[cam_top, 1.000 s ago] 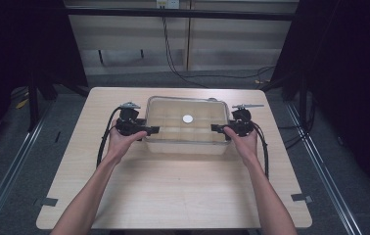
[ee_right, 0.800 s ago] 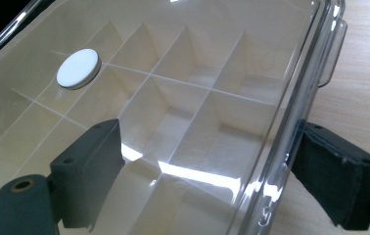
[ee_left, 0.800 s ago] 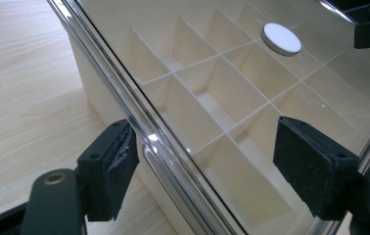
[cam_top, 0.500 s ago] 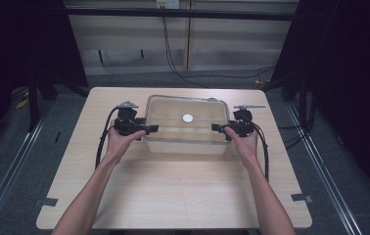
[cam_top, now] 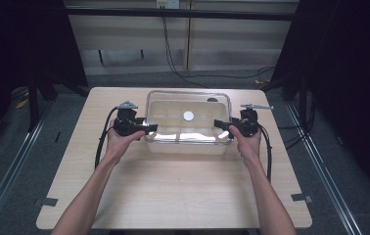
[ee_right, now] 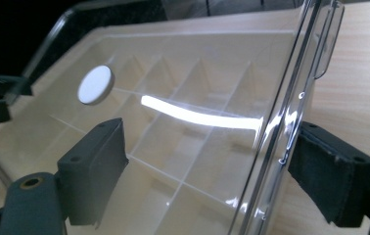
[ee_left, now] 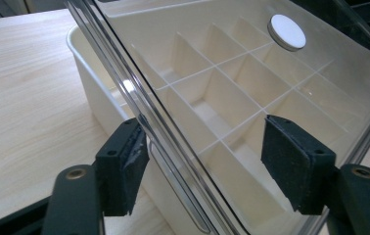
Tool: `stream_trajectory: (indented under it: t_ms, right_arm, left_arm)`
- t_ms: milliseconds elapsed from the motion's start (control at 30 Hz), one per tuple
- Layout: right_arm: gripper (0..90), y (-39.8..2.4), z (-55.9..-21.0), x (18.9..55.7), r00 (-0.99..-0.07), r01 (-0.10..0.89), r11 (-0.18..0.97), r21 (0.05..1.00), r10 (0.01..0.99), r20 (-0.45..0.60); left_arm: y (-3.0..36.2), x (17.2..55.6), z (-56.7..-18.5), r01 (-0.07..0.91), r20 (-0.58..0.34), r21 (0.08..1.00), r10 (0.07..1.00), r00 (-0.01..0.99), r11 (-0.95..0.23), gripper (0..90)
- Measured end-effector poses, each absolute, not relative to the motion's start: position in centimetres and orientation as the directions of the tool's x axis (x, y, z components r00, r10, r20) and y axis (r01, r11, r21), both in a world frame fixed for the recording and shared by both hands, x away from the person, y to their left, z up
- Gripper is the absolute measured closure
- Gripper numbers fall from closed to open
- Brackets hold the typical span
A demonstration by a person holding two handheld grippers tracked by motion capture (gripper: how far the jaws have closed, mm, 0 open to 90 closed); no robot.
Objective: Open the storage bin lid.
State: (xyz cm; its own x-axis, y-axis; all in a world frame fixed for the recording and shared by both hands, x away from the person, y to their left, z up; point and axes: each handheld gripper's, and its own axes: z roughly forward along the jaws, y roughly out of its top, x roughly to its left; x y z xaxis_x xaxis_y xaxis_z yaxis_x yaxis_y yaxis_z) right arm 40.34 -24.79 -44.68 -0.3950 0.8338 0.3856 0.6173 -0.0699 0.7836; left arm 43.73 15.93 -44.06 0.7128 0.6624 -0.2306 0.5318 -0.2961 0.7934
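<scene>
Centrally on a pale wooden table (cam_top: 173,196): clear lid (cam_top: 188,120) with a white round knob (cam_top: 188,116), over a cream divided tray (ee_left: 100,93), flanked by both tongs. Left gripper (cam_top: 146,129) at the lid's left short edge; right gripper (cam_top: 220,124) at its right short edge; each carried in a hand, forearms entering from the table's near side.

Left gripper view: lid rim running up between the two black jaws, one pad (ee_left: 124,166) just beside the rim's outer face, the other well inside over the clear panel; jaws half wide, just been closing, lid edge between them, no firm pinch visible. Lid edge tilted and standing clear of the tray wall on this side; grid of partitions visible through the panel.

Right gripper view: lid's edge and its small clear tab between the jaws, outer pad (ee_right: 327,181) close to the rim, contact not discernible; inner pad over the panel, apart from it. Jaws moderately wide, not clamped.

Surroundings: dark cables (cam_top: 173,54) on the floor beyond the table's far edge, dark frame posts at either side, grey tape marks (cam_top: 301,198) near the table's near corners. Nothing standing between tongs and lid.
</scene>
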Motion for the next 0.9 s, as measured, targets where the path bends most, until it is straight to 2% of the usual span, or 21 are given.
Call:
stream_trajectory:
  t_ms: [200,267,400,600,900]
  right_arm:
    - [23.3,-25.2,-44.4,40.0,-0.404,0.601,-0.08,0.795,0.828,0.389]
    - [29.6,-25.7,-44.3,39.9,-0.409,0.593,-0.101,0.799,0.817,0.407]
    - [34.5,-25.8,-44.1,39.7,-0.415,0.578,-0.103,0.81,0.817,0.4]
    - [45.4,-26.3,-43.7,39.3,-0.421,0.565,-0.123,0.816,0.807,0.414]
    - [50.0,-25.9,-43.0,38.9,-0.389,0.567,-0.106,0.817,0.839,0.38]
  left_arm:
    - [16.1,43.6,-44.2,0.524,-0.239,0.805,0.657,0.715,-0.278,37.4]
    - [16.2,43.5,-44.0,0.52,-0.237,0.81,0.659,0.714,-0.272,41.3]
    - [16.1,43.1,-43.5,0.5,-0.212,0.818,0.661,0.72,-0.283,42.0]
    - [16.6,42.9,-43.2,0.502,-0.233,0.828,0.662,0.712,-0.249,50.1]
    - [16.9,42.4,-42.8,0.483,-0.224,0.842,0.658,0.718,-0.24,54.7]
